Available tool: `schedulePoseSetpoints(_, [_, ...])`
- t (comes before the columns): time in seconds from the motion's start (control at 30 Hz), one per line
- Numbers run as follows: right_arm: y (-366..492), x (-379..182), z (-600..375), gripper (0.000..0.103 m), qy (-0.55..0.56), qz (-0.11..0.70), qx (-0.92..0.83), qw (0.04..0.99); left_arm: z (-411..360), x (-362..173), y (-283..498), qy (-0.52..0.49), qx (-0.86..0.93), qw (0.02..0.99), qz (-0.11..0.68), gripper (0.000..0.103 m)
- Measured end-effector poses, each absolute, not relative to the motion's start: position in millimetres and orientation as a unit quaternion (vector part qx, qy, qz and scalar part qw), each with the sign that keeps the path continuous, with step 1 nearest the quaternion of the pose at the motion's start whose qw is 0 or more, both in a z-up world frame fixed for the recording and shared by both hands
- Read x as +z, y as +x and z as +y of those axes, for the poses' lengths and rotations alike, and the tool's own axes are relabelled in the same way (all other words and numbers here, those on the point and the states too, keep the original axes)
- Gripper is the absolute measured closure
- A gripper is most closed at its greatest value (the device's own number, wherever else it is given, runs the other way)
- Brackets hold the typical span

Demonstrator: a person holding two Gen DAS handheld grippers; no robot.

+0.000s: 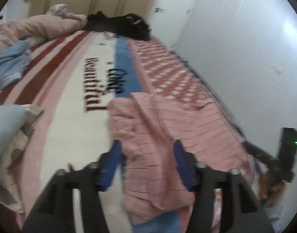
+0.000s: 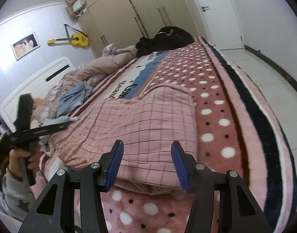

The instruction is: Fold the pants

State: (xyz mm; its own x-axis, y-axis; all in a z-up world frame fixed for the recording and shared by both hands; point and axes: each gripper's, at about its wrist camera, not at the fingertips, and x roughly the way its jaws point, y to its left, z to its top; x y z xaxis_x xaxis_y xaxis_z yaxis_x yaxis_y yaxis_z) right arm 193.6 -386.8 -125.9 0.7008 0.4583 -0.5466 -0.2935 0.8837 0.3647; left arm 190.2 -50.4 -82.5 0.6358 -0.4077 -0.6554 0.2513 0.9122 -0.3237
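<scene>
Pink checked pants (image 1: pixel 167 126) lie folded into a thick bundle on the bed's patterned blanket (image 1: pixel 70 97). My left gripper (image 1: pixel 147 143) hovers over the bundle's near part with its blue pads apart and fabric showing between them, not pinched; this view is blurred. In the right wrist view the pants (image 2: pixel 138 120) stretch away from me. My right gripper (image 2: pixel 147 142) stands open at their near folded edge, a pad to either side of the cloth. A hand (image 2: pixel 22 157) holds the left tool at the bundle's left side.
A blue garment (image 2: pixel 74 99) and a rumpled pink quilt (image 2: pixel 94 68) lie toward the headboard. Black clothing (image 2: pixel 167 38) sits at the far end of the bed. The bed's edge and tiled floor (image 2: pixel 274 81) run along the right; a white wall (image 1: pixel 245 58) is close.
</scene>
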Motion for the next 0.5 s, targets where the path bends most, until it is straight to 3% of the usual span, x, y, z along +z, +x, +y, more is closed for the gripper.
schedulePoseSetpoints(0.13, [191.4,-124.9,-394.2,0.055,0.141,0.329,0.201,0.912,-69.0,-69.8,187.5,-0.086,-0.214,0.897,0.377,0.041])
schedulePoseSetpoints(0.5, [190.6,-125.0,-375.1,0.055,0.128,0.333,0.216,0.909,-120.3,-98.8,198.7,-0.028,-0.204,0.876,0.437,0.043])
